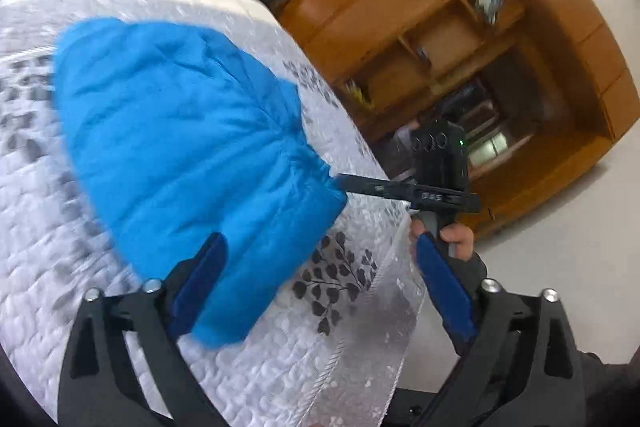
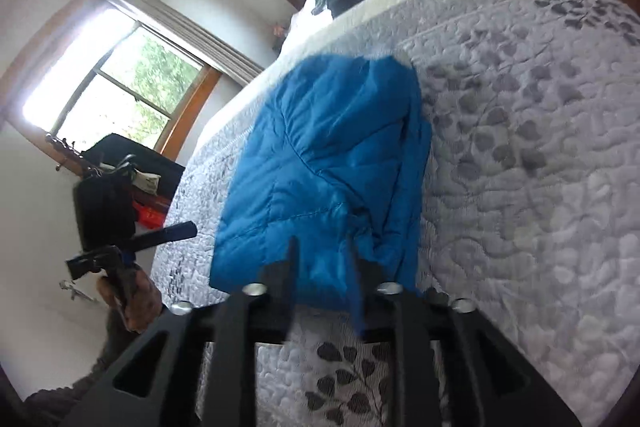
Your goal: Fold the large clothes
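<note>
**Blue quilted jacket: soft, puffy, slick to hold**

Blue padded jacket (image 1: 180, 147) lies bunched near the bed's (image 1: 280, 367) foot edge. We judge it light, springy and slippery, best pinched at a hem or seam. Our right claw (image 2: 324, 267) is closed on its near edge; our left claw (image 1: 316, 291) hangs wide open, holding nothing.

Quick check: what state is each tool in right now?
Left tool: open, holding nothing, over the blue jacket's edge.
Right tool: shut on the blue jacket.
</note>
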Action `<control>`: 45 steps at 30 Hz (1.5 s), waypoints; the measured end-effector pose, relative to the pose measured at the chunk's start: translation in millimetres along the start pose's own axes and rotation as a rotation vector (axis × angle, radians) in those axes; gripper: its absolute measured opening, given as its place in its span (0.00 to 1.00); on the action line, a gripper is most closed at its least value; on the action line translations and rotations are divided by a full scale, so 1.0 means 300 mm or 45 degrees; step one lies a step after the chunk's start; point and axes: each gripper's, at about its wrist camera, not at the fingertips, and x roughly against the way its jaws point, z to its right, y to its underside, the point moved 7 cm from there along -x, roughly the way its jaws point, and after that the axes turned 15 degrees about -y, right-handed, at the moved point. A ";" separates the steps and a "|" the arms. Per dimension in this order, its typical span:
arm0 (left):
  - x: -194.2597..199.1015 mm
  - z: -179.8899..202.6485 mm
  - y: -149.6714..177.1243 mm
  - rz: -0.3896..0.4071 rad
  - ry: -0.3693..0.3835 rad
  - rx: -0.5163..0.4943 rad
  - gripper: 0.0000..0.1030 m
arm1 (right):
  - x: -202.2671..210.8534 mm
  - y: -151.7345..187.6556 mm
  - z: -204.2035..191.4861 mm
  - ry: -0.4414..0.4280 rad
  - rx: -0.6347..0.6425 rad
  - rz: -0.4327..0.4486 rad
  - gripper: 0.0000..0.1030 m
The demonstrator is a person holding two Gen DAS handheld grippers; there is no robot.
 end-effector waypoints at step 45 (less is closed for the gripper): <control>-0.355 -0.136 0.065 -0.331 0.069 0.545 0.90 | -0.505 -0.381 0.223 -0.369 -0.331 -0.226 0.60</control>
